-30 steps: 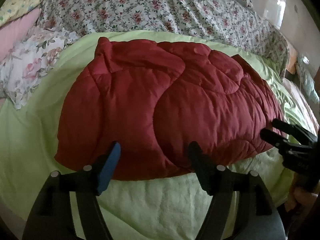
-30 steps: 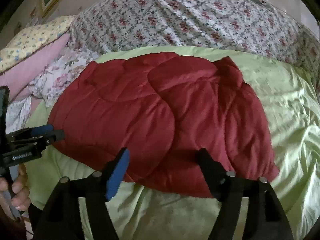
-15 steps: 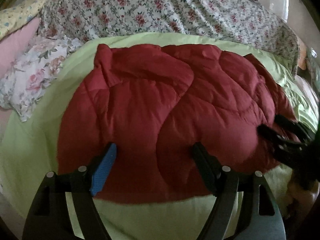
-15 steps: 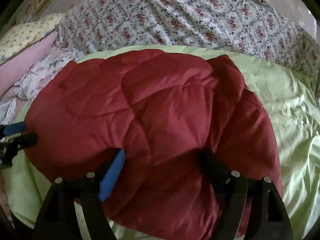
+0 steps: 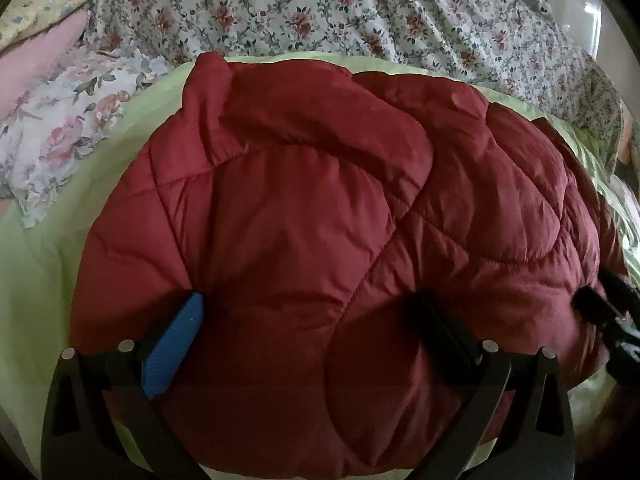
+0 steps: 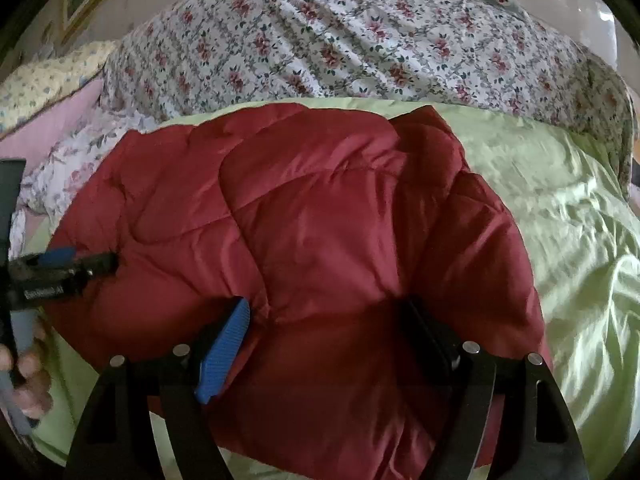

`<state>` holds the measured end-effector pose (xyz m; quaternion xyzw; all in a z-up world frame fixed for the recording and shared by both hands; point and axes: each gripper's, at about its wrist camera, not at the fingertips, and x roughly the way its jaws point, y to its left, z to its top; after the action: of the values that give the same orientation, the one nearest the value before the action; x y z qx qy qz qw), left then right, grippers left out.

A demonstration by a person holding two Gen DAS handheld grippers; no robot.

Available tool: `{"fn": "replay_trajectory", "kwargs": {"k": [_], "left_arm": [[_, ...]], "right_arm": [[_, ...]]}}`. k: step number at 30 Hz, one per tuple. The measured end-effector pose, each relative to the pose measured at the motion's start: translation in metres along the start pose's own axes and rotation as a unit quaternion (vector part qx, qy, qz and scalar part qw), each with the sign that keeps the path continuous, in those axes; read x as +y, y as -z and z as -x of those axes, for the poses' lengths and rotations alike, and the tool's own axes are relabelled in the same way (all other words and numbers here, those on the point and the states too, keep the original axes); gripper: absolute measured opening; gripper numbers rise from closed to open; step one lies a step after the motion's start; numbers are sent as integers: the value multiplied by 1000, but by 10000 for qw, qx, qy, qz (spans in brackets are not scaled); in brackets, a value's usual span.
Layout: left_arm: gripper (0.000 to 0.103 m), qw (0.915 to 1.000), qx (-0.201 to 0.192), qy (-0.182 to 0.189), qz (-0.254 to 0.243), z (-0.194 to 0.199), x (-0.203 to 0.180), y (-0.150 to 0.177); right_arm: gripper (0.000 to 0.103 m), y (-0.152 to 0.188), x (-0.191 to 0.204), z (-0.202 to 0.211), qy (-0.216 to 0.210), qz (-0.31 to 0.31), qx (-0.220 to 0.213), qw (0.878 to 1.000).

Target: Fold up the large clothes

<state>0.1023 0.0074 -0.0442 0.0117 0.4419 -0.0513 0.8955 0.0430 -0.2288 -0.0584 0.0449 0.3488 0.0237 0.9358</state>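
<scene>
Bed (image 5: 44, 280): lying under a pale green sheet (image 6: 540, 208), which is wrinkling and catching light on the right side in the right wrist view.

Floral bedspread (image 5: 360, 12): white with small red roses, bunching along the far edge of the green sheet.

Red quilted puffer jacket (image 5: 304, 216): lying in a folded bundle on the green sheet near the bed's front edge, filling the middle of both views; one padded flap is overlapping the layer below, and a pointed corner (image 5: 208, 68) is sticking up at the far left.

Floral pillow (image 5: 68, 132): large pink blooms on white, sitting at the left just beside the jacket.

Pink pillow (image 5: 36, 60) and yellow flowered pillow (image 5: 44, 0): stacking behind it at the far left.

Left gripper (image 5: 312, 320): its jaws are opening, standing wide with the jacket's near-left portion bulging between them; the blue pad (image 5: 174, 350) and the black finger (image 5: 444, 328) are sinking into the padding on either side. A hand (image 6: 28, 368) is holding its handle.

Right gripper (image 6: 328, 328): jaws standing wide apart over the jacket's near-right portion, red fabric swelling up between them, blue pad (image 6: 224, 354) and black finger (image 6: 428, 332) lying against it; whether they are pressing is not clear.
</scene>
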Motion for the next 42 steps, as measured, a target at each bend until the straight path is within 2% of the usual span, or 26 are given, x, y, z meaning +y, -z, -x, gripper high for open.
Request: {"fn": "replay_trajectory", "kwargs": {"k": [4, 6, 9, 11, 14, 18, 23, 29, 36, 42], "left_arm": [[103, 10000, -21, 53, 1, 0, 3, -1], [103, 10000, -38, 83, 18, 1, 4, -1], [103, 9999, -64, 81, 18, 1, 3, 0], [103, 9999, -81, 87, 19, 1, 3, 0], [103, 9999, -117, 89, 3, 1, 3, 2], [103, 9999, -162, 37, -23, 2, 1, 3], [103, 9998, -184, -4, -23, 2, 0, 4], [103, 9999, -76, 39, 64, 8, 1, 1], [103, 9998, -184, -62, 25, 22, 0, -29], [103, 9996, -64, -190, -191, 4, -9, -63]], "right_arm": [[79, -4, -2, 13, -53, -209, -126, 9997], [80, -12, -1, 20, -211, -298, -142, 9992], [81, -25, 8, 20, -379, -98, -87, 9992], [81, -31, 13, 8, -475, 41, 119, 9988], [82, -39, 17, -22, -355, 350, 525, 9974], [84, -51, 1, -46, -443, 152, 660, 9967], [83, -50, -14, -51, -512, -185, 477, 9974], [83, -49, -11, -47, -376, -182, 327, 9986], [83, -48, -12, -38, -381, -255, 148, 9988], [84, -50, -6, -17, -159, -151, -254, 9994]]}}
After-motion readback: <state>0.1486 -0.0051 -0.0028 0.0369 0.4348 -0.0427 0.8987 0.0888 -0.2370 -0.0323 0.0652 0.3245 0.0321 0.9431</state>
